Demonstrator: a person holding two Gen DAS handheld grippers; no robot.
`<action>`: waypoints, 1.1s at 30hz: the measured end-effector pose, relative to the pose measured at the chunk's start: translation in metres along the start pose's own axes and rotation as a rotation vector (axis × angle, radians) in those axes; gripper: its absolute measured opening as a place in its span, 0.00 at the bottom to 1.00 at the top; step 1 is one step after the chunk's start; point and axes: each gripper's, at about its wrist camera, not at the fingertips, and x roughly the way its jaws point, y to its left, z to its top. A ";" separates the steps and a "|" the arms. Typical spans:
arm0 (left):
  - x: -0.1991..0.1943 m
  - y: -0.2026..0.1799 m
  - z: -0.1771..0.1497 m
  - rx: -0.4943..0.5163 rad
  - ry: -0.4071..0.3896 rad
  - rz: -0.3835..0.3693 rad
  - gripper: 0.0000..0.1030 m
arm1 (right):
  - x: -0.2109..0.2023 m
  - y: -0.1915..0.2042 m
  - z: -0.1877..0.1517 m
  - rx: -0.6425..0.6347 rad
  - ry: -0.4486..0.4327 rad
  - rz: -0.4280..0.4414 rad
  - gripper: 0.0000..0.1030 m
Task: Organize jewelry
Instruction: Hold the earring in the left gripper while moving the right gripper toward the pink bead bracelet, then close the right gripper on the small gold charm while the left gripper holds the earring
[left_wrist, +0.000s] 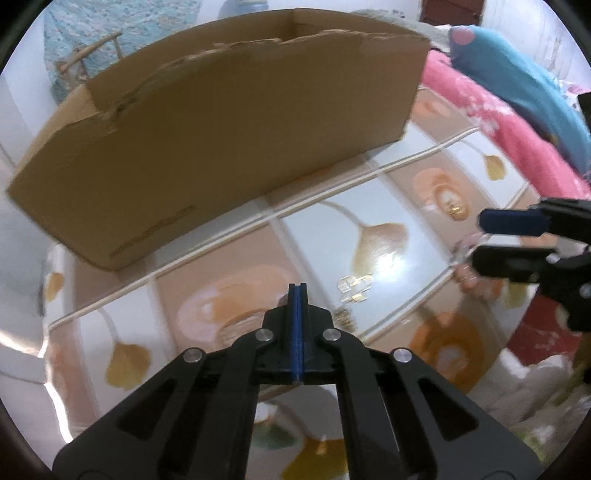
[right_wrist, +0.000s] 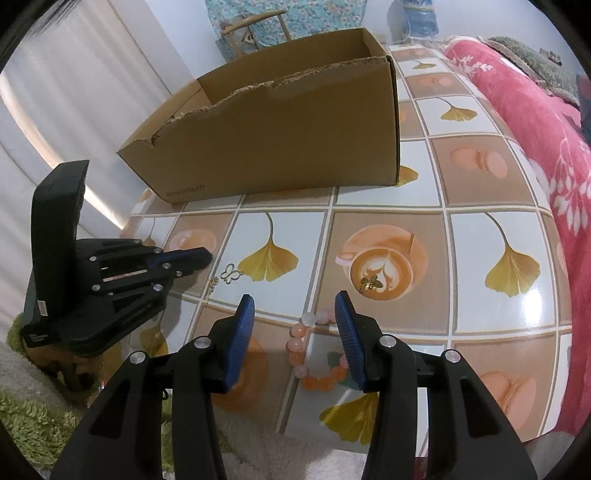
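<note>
A peach-and-white bead bracelet (right_wrist: 314, 354) lies between the open right gripper (right_wrist: 295, 306); the left gripper (left_wrist: 297, 291) is closed, empty.

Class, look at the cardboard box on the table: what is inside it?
Only bare inner walls show inside the open-topped cardboard box; no jewelry is visible there. Its tall front wall hides the floor, so whether anything lies inside cannot be told.

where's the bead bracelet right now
In the right wrist view the bead bracelet lies on the table between the right gripper's open fingers, just below the coffee-cup tile with the small gold charm.
</note>
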 end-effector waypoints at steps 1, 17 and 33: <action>-0.001 0.003 -0.002 0.002 0.001 0.028 0.00 | 0.000 0.000 0.000 -0.001 0.000 0.001 0.43; -0.002 -0.031 0.004 0.105 0.012 -0.097 0.35 | 0.000 0.003 0.004 -0.007 -0.011 0.003 0.43; -0.004 -0.026 0.006 0.126 0.009 -0.107 0.16 | -0.001 -0.003 0.008 0.002 -0.030 -0.007 0.43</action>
